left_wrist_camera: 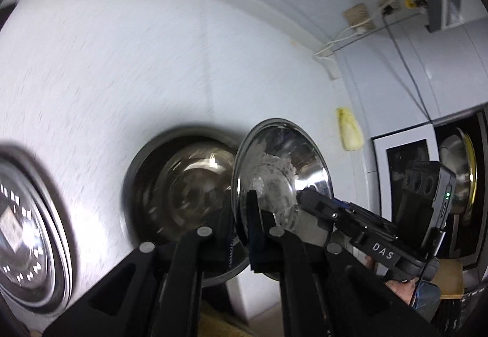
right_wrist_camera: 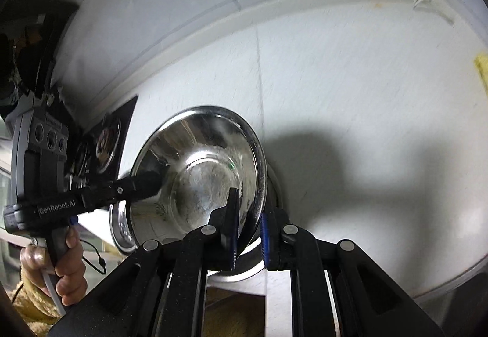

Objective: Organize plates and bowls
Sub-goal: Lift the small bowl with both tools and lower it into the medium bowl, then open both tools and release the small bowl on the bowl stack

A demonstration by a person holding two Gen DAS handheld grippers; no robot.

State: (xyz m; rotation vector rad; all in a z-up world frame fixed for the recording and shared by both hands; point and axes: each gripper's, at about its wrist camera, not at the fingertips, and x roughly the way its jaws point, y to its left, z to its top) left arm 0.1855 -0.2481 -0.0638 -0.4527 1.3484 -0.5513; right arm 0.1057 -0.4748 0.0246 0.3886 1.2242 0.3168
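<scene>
The steel bowl hides much of the larger bowl behind it in the left wrist view, and motion blur smears that larger bowl's inside. A round metal dish is cut off by the picture's left edge (its pattern is too blurred to make out). The right gripper covers the steel bowl's lower rim in the right wrist view

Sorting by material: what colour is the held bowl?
Shiny silver steel bowl, clearest in the right wrist view.
</scene>
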